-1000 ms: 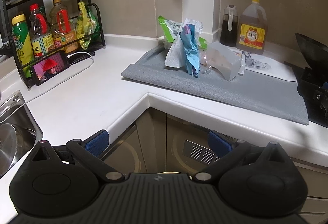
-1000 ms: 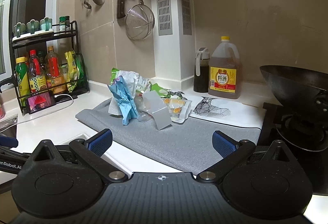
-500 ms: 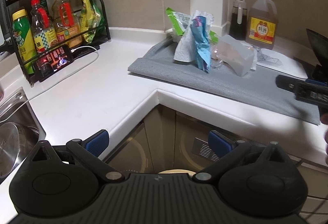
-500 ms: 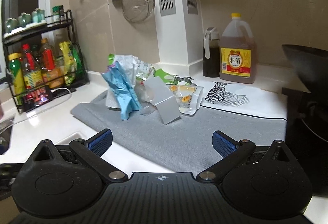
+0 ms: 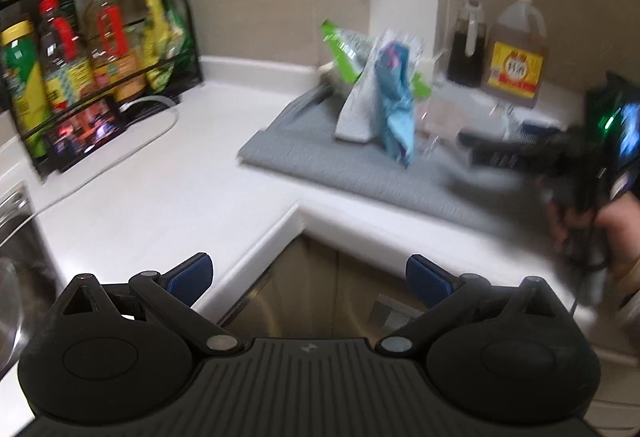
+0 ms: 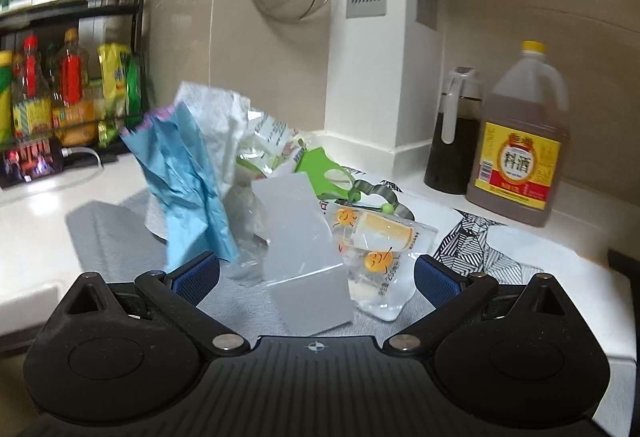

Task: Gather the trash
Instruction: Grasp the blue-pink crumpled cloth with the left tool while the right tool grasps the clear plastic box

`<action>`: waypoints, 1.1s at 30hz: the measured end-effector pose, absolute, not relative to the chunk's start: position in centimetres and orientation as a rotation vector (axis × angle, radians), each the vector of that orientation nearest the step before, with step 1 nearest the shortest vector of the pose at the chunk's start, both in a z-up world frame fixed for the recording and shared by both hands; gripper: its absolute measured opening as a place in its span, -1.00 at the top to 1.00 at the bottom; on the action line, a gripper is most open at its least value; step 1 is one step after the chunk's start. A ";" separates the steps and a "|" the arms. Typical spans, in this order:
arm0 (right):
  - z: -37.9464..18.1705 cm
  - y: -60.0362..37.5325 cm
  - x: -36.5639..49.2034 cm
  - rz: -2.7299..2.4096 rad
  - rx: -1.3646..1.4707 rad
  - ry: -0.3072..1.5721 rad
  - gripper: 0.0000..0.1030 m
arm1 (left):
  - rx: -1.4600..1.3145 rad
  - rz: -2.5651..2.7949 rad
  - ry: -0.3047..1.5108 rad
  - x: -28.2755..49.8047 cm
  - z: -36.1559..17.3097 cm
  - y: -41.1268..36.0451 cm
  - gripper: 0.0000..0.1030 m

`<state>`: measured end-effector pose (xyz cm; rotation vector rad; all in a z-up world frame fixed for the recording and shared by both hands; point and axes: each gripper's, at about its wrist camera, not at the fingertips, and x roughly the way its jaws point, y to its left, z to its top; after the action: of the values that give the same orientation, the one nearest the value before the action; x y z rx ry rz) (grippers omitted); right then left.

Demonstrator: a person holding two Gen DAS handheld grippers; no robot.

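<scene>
The right gripper (image 6: 316, 269), jaws wide and empty, has closed in on the grey card (image 6: 304, 253) amid the trash; pickup looks imminent. The left gripper (image 5: 308, 273) hangs back, open and empty.

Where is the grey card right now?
Right wrist view: the grey card leans on the grey mat, between the blue wrapper and the clear pouch.

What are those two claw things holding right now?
Nothing. The left gripper and right gripper are both open and empty; the trash pile lies untouched on the grey mat.
</scene>
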<state>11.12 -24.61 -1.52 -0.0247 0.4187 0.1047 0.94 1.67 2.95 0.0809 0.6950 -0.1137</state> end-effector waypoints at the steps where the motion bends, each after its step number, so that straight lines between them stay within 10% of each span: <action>1: -1.7 -24.6 11.6 0.108 -0.020 0.435 -1.00 | 0.076 -0.122 0.685 1.8 3.3 1.4 -1.00; 24: -2.6 -25.8 13.4 0.114 0.163 0.471 -0.99 | 0.049 -0.087 0.688 21.6 4.0 -9.4 -0.94; 26: -2.6 -26.2 13.2 0.125 0.192 0.462 -0.58 | 0.020 -0.077 0.719 21.9 3.9 -8.9 -0.08; 28: -2.9 -26.7 13.5 0.134 0.233 0.502 -0.09 | -0.028 -0.079 0.737 21.7 3.9 -7.8 0.34; 33: -3.3 -27.2 13.3 0.129 0.277 0.508 0.10 | -0.057 -0.084 0.710 19.7 4.7 -6.1 0.50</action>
<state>13.26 -27.22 -3.25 0.2772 0.5078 0.1290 19.68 -6.10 4.69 -0.0566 0.7103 -0.0839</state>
